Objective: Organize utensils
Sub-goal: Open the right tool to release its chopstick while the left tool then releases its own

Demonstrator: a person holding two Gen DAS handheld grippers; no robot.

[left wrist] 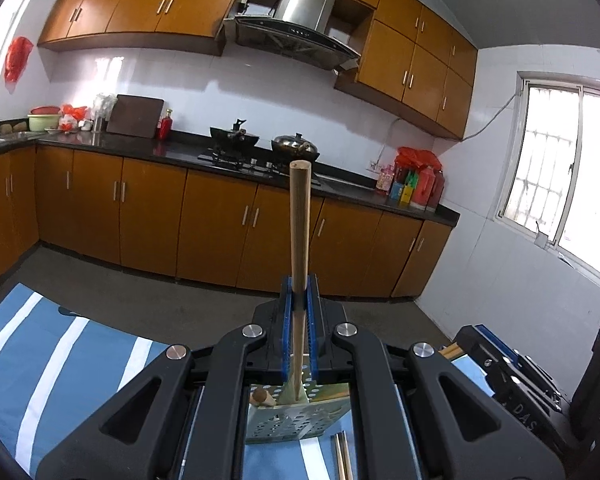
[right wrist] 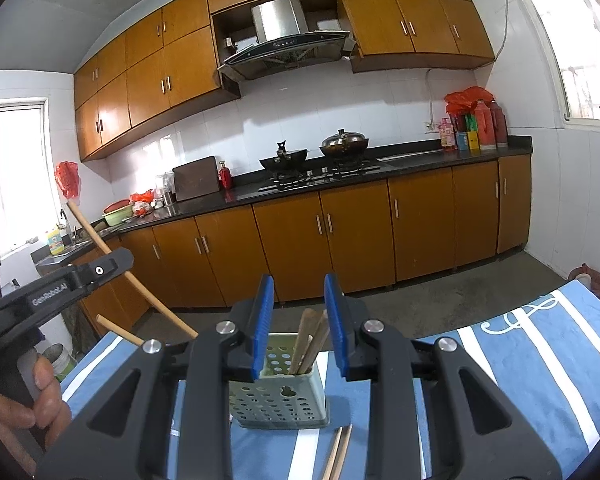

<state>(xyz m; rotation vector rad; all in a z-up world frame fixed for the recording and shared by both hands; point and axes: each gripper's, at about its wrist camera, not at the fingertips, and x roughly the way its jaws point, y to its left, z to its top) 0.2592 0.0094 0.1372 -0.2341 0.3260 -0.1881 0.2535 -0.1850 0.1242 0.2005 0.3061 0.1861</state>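
We are in a home kitchen. Orange-brown wall cupboards (left wrist: 148, 4) run across the top of the frame, with a steel range hood (left wrist: 300, 20) at upper centre. Below it, on a dark countertop (left wrist: 140, 146), a gas stove (left wrist: 240, 160) carries a wok (left wrist: 234, 138) and a lidded pot (left wrist: 296, 146). We see white wall tiles (left wrist: 240, 92) behind, a cutting board (left wrist: 136, 116) leaning at centre left, a sink (left wrist: 4, 138) at the left edge, bottles (left wrist: 420, 184) at centre right, and a barred window (left wrist: 556, 168) on the right.
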